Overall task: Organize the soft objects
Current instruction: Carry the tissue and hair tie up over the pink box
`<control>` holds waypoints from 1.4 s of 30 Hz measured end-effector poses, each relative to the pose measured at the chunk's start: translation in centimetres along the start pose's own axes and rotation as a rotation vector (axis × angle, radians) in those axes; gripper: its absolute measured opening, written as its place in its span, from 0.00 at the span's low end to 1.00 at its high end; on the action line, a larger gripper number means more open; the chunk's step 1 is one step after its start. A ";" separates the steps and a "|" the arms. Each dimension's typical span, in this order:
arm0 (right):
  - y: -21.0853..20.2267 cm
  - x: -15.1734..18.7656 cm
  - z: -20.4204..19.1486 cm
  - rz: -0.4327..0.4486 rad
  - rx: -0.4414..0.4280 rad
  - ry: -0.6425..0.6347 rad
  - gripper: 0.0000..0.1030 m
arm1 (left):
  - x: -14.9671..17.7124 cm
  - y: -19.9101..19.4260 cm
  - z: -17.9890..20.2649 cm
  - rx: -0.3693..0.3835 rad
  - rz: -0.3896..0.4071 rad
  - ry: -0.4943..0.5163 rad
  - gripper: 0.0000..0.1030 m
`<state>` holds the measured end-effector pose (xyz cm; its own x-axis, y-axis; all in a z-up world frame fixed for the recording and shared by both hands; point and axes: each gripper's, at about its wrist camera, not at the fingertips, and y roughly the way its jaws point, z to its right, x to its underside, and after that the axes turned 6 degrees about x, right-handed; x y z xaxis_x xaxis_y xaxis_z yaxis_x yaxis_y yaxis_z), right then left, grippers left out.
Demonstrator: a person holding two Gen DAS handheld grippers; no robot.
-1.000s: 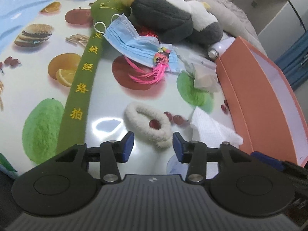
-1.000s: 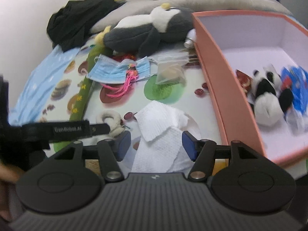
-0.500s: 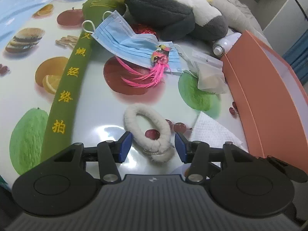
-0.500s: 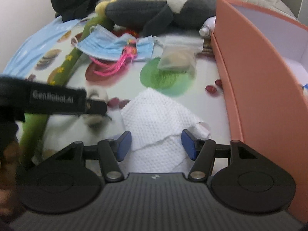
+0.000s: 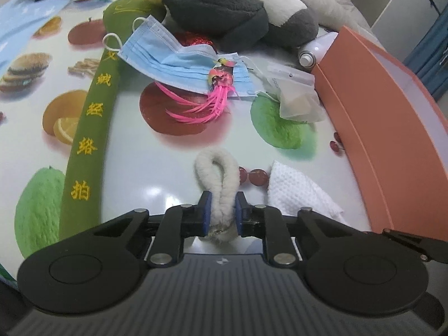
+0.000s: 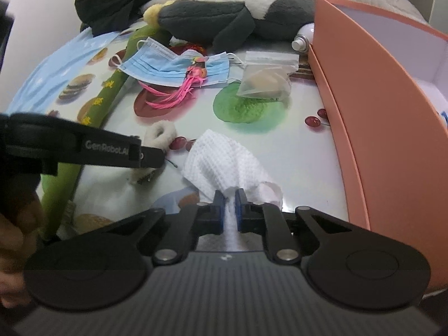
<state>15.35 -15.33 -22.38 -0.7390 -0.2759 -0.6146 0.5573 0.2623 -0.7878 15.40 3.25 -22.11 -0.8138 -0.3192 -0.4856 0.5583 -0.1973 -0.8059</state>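
Two grippers closing, mask (image 5: 179, 64), plush (image 5: 224, 11) beyond

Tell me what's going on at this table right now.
A person is tidying soft things with two handheld grippers. The left gripper is closing on a fluffy white hair tie, and the right gripper is closing on a white cloth. Both items still lie on the fruit-print table, beside the orange box.

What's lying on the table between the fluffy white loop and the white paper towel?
Only printed cherries on the tablecloth separate the fluffy white loop and the white paper towel; no loose object, seen in the left wrist view.
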 end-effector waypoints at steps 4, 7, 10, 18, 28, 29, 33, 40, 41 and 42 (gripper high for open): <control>-1.3 -0.6 0.7 0.021 0.000 0.023 0.11 | -0.1 -1.2 0.3 0.026 0.023 -0.011 0.19; -2.4 -1.1 1.3 0.036 0.003 0.048 0.11 | -0.3 -2.1 0.7 0.039 0.035 -0.012 0.19; -3.8 -1.7 1.7 0.059 -0.011 0.076 0.11 | -0.5 -3.3 1.0 0.076 0.045 -0.015 0.19; -7.7 -4.4 1.7 0.116 0.013 0.086 0.11 | -1.7 -6.1 3.1 0.125 0.068 0.023 0.19; -12.9 -6.5 2.8 0.201 0.045 0.102 0.11 | -3.5 -11.0 6.4 0.201 0.124 0.078 0.19; -13.6 -6.6 3.1 0.208 0.050 0.109 0.11 | -3.7 -11.4 6.8 0.210 0.129 0.081 0.19; -15.8 -6.6 4.2 0.240 0.082 0.130 0.11 | -3.8 -12.4 8.9 0.246 0.146 0.125 0.19; -18.7 -4.6 7.5 0.247 0.172 0.193 0.11 | -2.9 -12.2 14.1 0.320 0.129 0.209 0.19; -19.1 -4.2 8.2 0.246 0.189 0.207 0.11 | -2.8 -12.2 14.8 0.334 0.126 0.220 0.19; -19.4 -3.7 8.8 0.243 0.194 0.227 0.11 | -2.7 -12.1 15.5 0.345 0.121 0.232 0.19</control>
<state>10.60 -27.55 -5.17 -0.6298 -0.0098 -0.7767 0.7714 0.1092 -0.6269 13.34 -7.87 -5.81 -0.7318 -0.1501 -0.6647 0.6412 -0.4819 -0.5971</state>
